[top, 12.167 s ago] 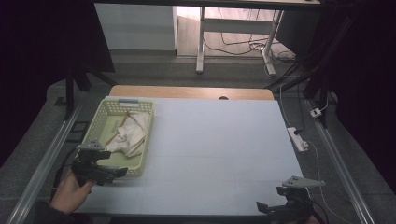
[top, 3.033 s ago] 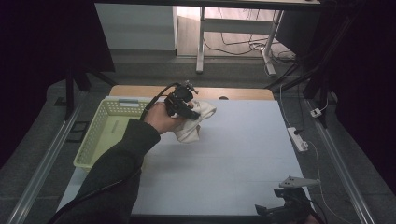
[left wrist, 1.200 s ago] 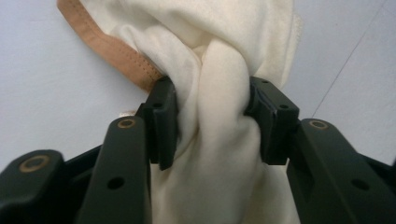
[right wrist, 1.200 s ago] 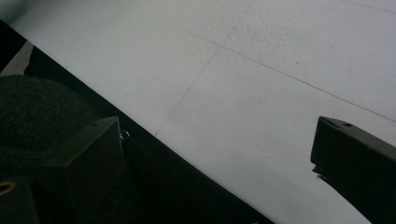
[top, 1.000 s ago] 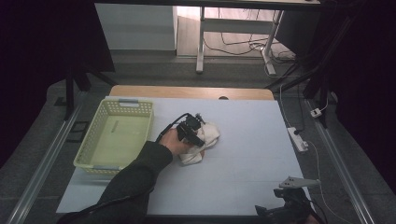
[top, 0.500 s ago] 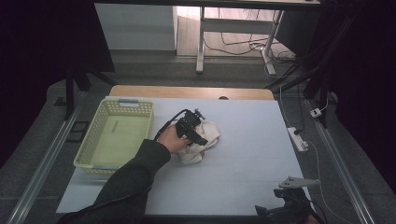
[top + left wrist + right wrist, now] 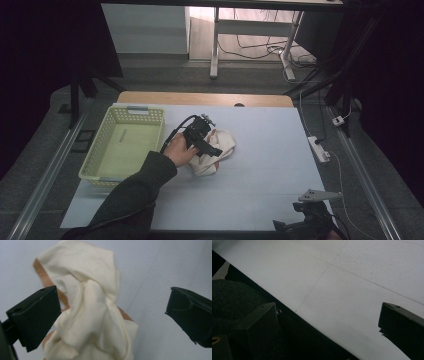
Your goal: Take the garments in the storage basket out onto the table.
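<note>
- Your left gripper (image 7: 112, 317) has its jaws spread wide; nothing is pinched between them.
- The cream cloth (image 7: 87, 315) lies crumpled on the pale blue table (image 7: 175, 265), below the jaws, nearer the left jaw than the right in the left gripper view; whether that jaw touches it, you cannot tell.
- From the high view, your left gripper (image 7: 210, 146) sits over the cloth (image 7: 222, 145), just right of the green basket (image 7: 100, 165).
- Your right gripper (image 7: 329, 332) is also spread wide and holds nothing, at the table's near edge, well apart from the cloth.
</note>
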`<act>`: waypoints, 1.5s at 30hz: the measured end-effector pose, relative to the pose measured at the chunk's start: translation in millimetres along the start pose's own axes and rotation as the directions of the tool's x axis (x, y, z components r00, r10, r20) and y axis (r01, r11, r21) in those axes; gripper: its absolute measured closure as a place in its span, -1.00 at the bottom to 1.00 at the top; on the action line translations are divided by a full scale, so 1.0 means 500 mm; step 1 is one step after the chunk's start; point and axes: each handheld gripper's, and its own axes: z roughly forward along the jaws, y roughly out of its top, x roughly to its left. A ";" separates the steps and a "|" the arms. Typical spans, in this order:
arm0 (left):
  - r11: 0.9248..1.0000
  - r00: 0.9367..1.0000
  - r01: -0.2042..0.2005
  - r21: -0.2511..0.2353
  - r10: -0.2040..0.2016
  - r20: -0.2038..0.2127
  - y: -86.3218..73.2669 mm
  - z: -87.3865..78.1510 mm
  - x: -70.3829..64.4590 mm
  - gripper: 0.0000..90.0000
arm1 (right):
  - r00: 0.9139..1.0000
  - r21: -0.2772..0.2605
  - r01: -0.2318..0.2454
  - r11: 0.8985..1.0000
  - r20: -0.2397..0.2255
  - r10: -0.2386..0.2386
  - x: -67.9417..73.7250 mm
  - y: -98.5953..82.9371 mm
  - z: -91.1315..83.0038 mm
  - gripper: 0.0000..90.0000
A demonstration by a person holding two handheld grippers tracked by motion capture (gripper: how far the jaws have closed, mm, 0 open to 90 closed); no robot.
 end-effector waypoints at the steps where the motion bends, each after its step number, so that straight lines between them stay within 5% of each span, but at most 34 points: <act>1: 1.000 1.000 0.000 0.001 0.000 0.006 -0.003 -0.003 -0.001 -1.00 | 1.000 0.001 -0.001 1.000 0.000 0.001 0.000 0.000 0.000 -0.95; 15: 1.000 0.999 0.001 -0.029 0.000 0.037 -0.055 -0.044 -0.014 -1.00 | 1.000 0.002 0.002 1.000 0.005 -0.002 0.000 0.001 0.001 -0.95; 21: 0.997 0.998 0.007 -0.078 -0.002 0.064 -0.083 -0.054 -0.018 -1.00 | 1.000 0.002 0.000 1.000 0.007 0.000 0.000 0.001 0.001 -0.95; 45: 0.995 0.997 0.014 -0.100 -0.006 0.078 -0.175 -0.121 -0.059 -1.00 | 1.000 -0.007 0.006 1.000 0.012 -0.006 0.001 0.000 -0.002 -0.95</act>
